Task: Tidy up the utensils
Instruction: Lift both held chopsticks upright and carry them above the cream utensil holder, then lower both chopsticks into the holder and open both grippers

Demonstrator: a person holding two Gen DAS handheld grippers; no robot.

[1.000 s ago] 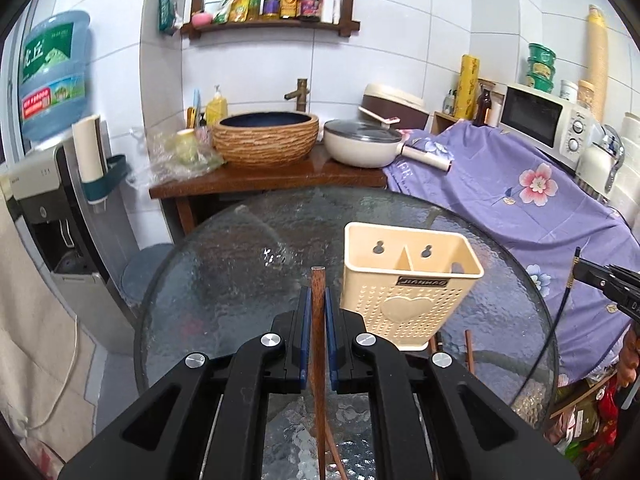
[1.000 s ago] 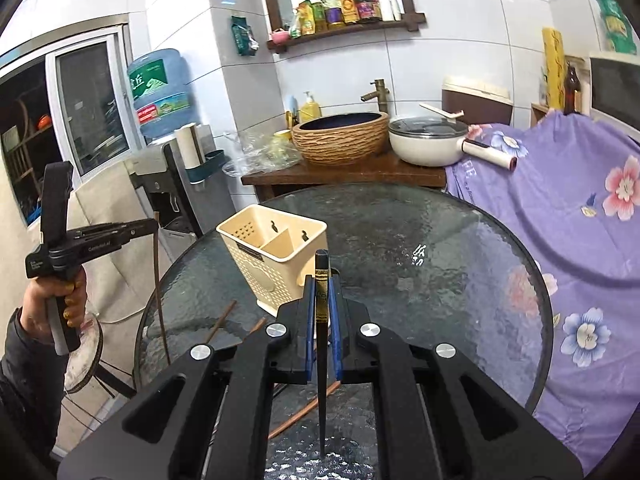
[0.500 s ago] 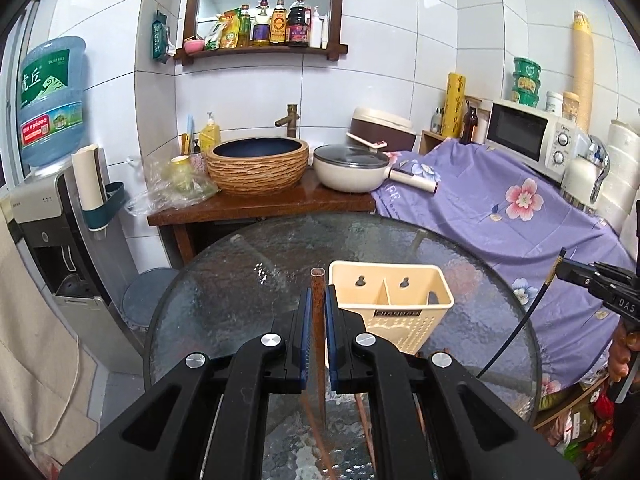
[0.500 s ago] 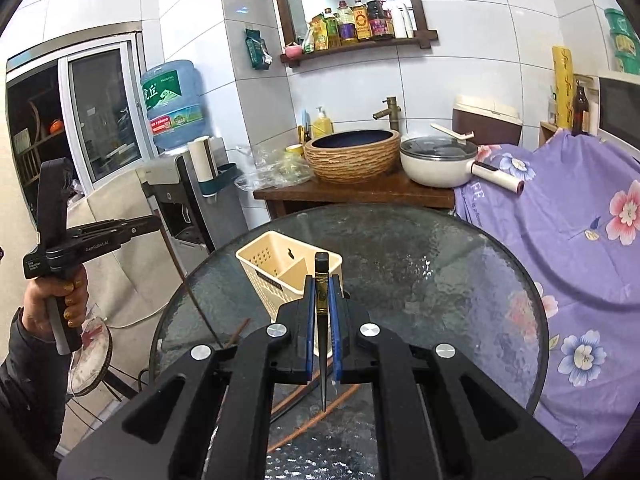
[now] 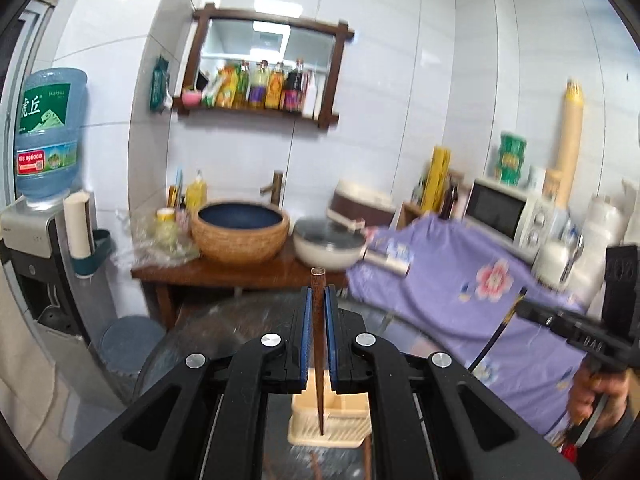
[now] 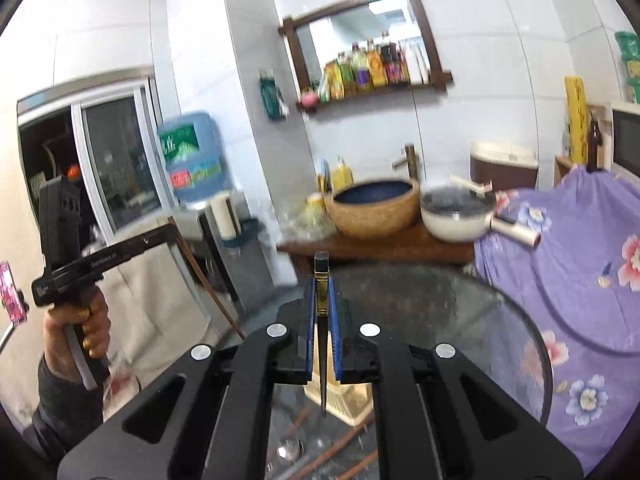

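Fingers of the left gripper (image 5: pixel 316 340) are pinched shut on a brown chopstick (image 5: pixel 318 320), which stands nearly upright between the blue pads, its blunt end above them and its tip low in the frame, over the cream utensil holder (image 5: pixel 328 428). The right gripper (image 6: pixel 322 336) is likewise clamped on a black chopstick with a gold band (image 6: pixel 322 300), tip hanging at lower centre in front of the same holder (image 6: pixel 344 400).

Compared with a second ago, both views have tilted up: the holder, which sat at mid-frame on the glass bench (image 6: pixel 460 320), now lies low and mostly hidden behind the fingers, and more wall and mirror shelf fills the upper frame. Both hands appear to have lifted, each carrying its stick clear of the bench. That suggests the pick-up is done and the drop into the holder's compartments comes next, likely one tip at a time. More sticks (image 6: pixel 332 448) and what looks like a spoon (image 6: pixel 290 446) remain on the glass at lower centre of the right view, so sorting is far from finished.
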